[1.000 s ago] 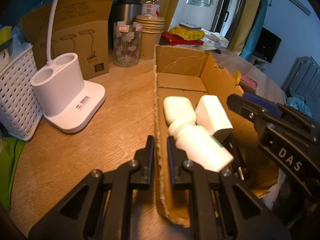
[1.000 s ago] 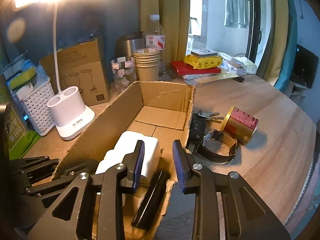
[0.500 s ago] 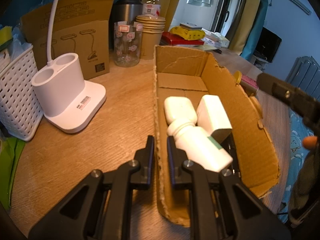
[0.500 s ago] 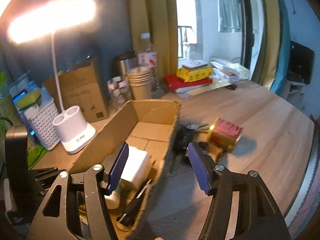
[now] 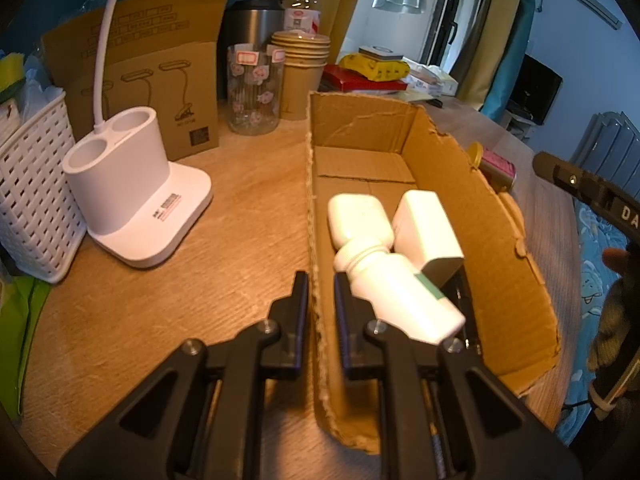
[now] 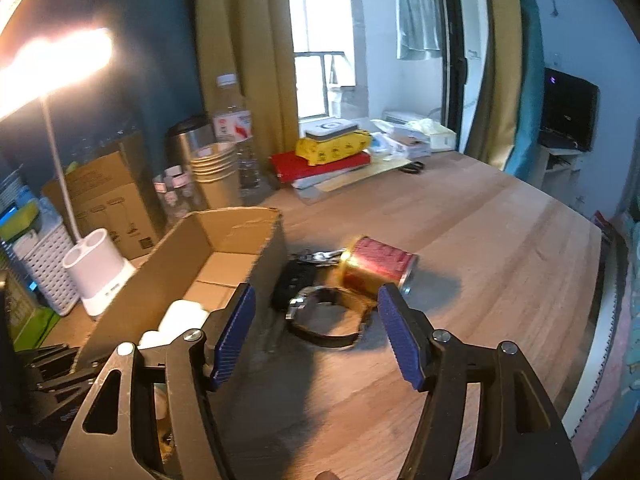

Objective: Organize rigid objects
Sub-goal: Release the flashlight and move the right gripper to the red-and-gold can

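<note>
The open brown cardboard box (image 5: 436, 184) fills the middle of the left wrist view and is the largest piece: light, stiff only along its walls, with a torn rim that would flex under a pinch, so it is best steadied by a wall near a corner. The left gripper (image 5: 321, 300) at lower centre does just that, its jaws closed nearly together on the box's near left wall. Inside lie a white plastic bottle (image 5: 396, 288), a white rectangular carton with a green end (image 5: 426, 232) and a rounded white case (image 5: 358, 220), all probably light and smooth. Outside the box, at centre of the right wrist view, a red and gold metal can (image 6: 378, 264) lies on its side on the wooden table (image 6: 480, 248); it looks rigid but apt to roll, so a hold across its round body seems safest. Just in front of it sit a black wristwatch with a looped strap (image 6: 328, 320) and, nearer the box, a black key fob with keys (image 6: 298, 276), small, hard and easiest taken across their narrow width. The right gripper (image 6: 316, 328) hangs over the watch with jaws wide and opening, nothing between the pads. Only the right view shows watch and keys; only the left shows the box's contents clearly, though a dark object under the bottle is too hidden to name.
</note>
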Action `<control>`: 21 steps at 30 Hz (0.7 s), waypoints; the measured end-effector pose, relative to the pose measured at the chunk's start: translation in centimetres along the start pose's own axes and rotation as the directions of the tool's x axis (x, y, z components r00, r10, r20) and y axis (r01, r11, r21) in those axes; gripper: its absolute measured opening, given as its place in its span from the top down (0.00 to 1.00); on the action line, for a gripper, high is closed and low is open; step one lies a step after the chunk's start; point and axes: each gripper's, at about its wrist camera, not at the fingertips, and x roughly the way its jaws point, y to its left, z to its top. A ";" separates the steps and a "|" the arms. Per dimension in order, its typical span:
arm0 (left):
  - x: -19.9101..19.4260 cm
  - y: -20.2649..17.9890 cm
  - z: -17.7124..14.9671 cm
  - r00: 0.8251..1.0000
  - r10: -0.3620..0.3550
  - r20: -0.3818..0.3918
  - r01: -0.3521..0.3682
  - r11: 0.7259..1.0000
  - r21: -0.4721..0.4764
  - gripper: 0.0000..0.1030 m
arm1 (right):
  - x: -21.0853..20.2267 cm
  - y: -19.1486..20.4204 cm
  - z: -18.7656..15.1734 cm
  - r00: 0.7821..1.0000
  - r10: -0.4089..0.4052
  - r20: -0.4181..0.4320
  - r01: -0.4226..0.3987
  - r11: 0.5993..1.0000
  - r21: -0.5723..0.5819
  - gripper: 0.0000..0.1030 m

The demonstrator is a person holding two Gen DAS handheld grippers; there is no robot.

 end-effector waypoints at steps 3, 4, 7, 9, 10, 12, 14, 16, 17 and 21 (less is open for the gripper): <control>0.0 0.0 0.0 1.000 0.000 0.000 0.000 1.000 0.000 0.87 | 0.6 -0.9 0.0 1.000 -0.016 -0.005 0.016 1.000 0.011 0.23; 0.0 0.0 0.1 1.000 0.000 0.000 0.000 1.000 0.000 0.87 | 0.8 -1.1 0.0 1.000 -0.020 -0.007 0.021 1.000 0.011 0.22; 0.0 0.0 0.0 1.000 0.000 0.000 0.000 1.000 0.000 0.87 | 1.8 -2.0 0.3 0.999 -0.048 -0.013 0.048 0.999 0.018 0.22; 0.0 0.0 0.0 1.000 -0.001 -0.001 0.001 1.000 -0.002 0.87 | 2.2 -2.5 0.4 0.998 -0.058 -0.015 0.058 0.998 0.023 0.22; 0.0 0.0 0.0 1.000 -0.002 -0.002 0.002 1.000 -0.004 0.87 | 2.6 -2.9 0.6 0.998 -0.059 -0.023 0.060 0.998 0.028 0.22; 0.0 0.0 0.0 1.000 0.000 0.000 0.000 1.000 0.001 0.87 | 3.3 -3.3 0.7 0.998 -0.058 -0.033 0.059 0.998 0.035 0.22; 0.0 0.0 0.0 1.000 0.001 0.000 -0.001 1.000 0.000 0.87 | 4.1 -3.7 0.9 0.997 -0.061 -0.046 0.063 0.997 0.041 0.22; 0.0 0.0 0.0 1.000 0.001 0.001 -0.001 1.000 -0.001 0.87 | 5.1 -3.8 1.0 0.997 -0.058 -0.059 0.061 0.997 0.044 0.22; -0.1 -0.1 -0.1 1.000 0.003 0.001 -0.003 1.000 -0.002 0.87 | 5.4 -3.9 1.1 0.996 -0.059 -0.063 0.062 0.997 0.043 0.22; -0.1 -0.2 -0.2 1.000 0.006 0.004 -0.006 1.000 -0.008 0.87 | 6.8 -3.9 1.3 0.994 -0.069 -0.082 0.072 0.997 0.041 0.22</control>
